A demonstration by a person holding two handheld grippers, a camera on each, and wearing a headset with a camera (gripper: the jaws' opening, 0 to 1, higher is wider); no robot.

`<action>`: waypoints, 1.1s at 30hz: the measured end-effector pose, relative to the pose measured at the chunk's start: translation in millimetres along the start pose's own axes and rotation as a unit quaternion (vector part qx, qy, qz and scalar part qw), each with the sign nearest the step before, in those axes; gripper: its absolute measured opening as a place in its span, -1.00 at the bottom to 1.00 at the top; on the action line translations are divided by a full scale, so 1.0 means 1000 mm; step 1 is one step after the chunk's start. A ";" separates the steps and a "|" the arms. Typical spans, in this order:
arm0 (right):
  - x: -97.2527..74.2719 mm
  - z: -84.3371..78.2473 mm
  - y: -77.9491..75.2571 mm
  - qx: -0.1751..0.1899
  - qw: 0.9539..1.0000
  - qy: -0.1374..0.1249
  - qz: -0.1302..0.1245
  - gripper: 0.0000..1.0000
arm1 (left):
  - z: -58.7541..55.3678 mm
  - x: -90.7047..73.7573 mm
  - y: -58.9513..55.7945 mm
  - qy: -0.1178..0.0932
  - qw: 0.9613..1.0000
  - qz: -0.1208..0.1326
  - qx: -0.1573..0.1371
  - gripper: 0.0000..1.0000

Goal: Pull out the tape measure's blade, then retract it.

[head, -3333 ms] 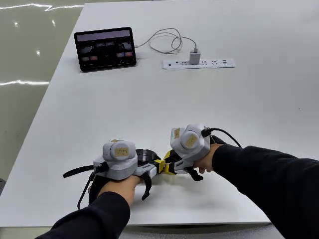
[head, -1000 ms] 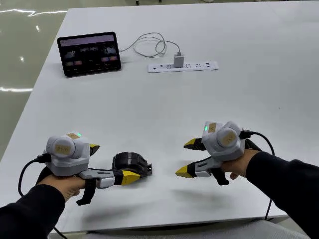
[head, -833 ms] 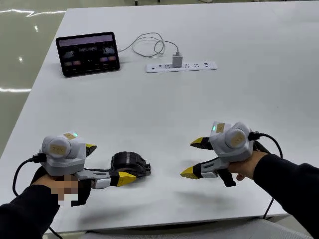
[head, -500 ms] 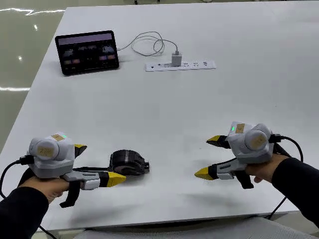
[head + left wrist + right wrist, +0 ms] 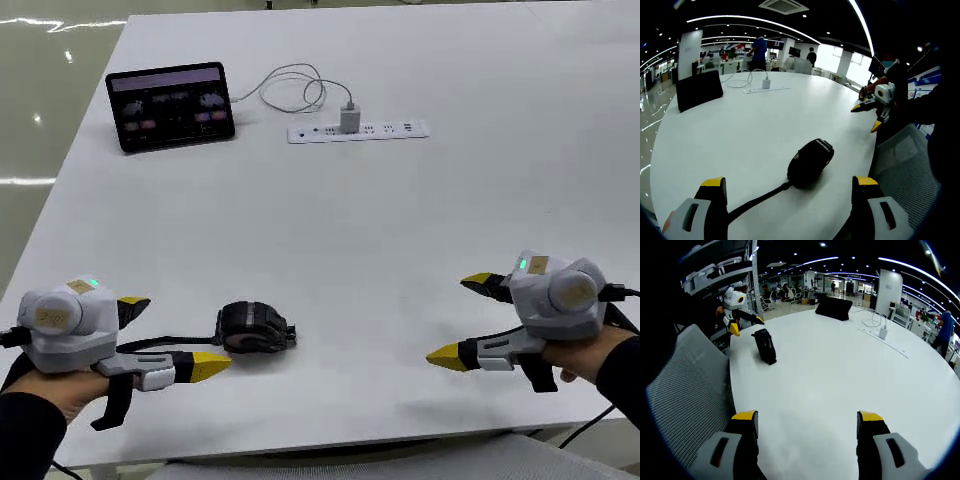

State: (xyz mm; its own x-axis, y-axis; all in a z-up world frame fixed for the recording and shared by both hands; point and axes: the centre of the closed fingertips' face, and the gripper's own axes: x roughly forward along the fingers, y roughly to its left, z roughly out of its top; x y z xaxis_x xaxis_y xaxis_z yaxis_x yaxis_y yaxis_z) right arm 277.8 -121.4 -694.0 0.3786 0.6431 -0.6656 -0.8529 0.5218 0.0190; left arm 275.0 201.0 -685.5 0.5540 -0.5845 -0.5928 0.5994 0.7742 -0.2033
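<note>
The black tape measure (image 5: 253, 327) lies on the white table (image 5: 330, 220) near its front edge, with no blade showing and its black strap (image 5: 165, 342) trailing left. My left gripper (image 5: 172, 333) is open just left of it, over the strap and not touching the case. In the left gripper view the tape measure (image 5: 810, 161) sits ahead of the open left gripper (image 5: 789, 181). My right gripper (image 5: 461, 318) is open and empty, well off to the right. The right gripper view shows the tape measure (image 5: 765, 346) far ahead of the open right gripper (image 5: 807, 416).
A dark tablet (image 5: 170, 103) stands at the back left. A white power strip (image 5: 358, 131) with a charger and coiled cable (image 5: 295, 90) lies behind the middle. The table's front edge runs just below both grippers. A mesh chair (image 5: 685, 390) is beside the table.
Both grippers have drawn apart: the left has backed off to the left and let go of the tape measure, the right has moved right. The tape measure stays on the table.
</note>
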 end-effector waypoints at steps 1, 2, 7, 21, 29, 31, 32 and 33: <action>-0.003 -0.002 -0.001 0.003 1.000 -0.001 -0.004 0.54 | 0.000 -0.001 -0.001 0.000 1.000 -0.003 -0.002 1.00; -0.005 -0.003 -0.002 0.006 1.000 -0.004 -0.006 0.54 | 0.000 -0.002 -0.002 0.000 1.000 -0.005 -0.002 1.00; -0.015 -0.008 -0.002 0.018 1.000 -0.007 -0.011 0.68 | -0.001 -0.004 -0.002 0.001 1.000 -0.001 0.001 1.00; -0.041 -0.022 -0.022 0.041 0.999 -0.014 -0.029 0.95 | -0.003 -0.016 0.001 0.006 1.000 0.007 0.010 1.00; -0.044 -0.034 -0.020 0.037 0.999 -0.003 -0.030 1.00 | -0.005 -0.020 0.002 0.008 1.000 0.010 0.006 1.00; -0.045 -0.035 -0.020 0.038 0.999 -0.001 -0.030 1.00 | -0.006 -0.020 0.002 0.010 1.000 0.011 0.009 1.00; -0.045 -0.036 -0.020 0.037 0.999 -0.001 -0.030 1.00 | -0.006 -0.020 0.002 0.010 1.000 0.011 0.009 1.00; -0.045 -0.036 -0.021 0.037 0.999 0.001 -0.031 1.00 | -0.007 -0.020 0.002 0.011 1.000 0.009 0.005 1.00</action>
State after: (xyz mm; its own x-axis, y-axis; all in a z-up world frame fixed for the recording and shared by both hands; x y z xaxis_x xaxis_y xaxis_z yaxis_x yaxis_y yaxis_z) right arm 265.2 -181.6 -691.1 0.4295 0.6077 -0.6680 -0.7988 0.6007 0.0329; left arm 261.0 216.1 -679.1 0.5517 -0.5651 -0.6134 0.5954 0.7819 -0.1847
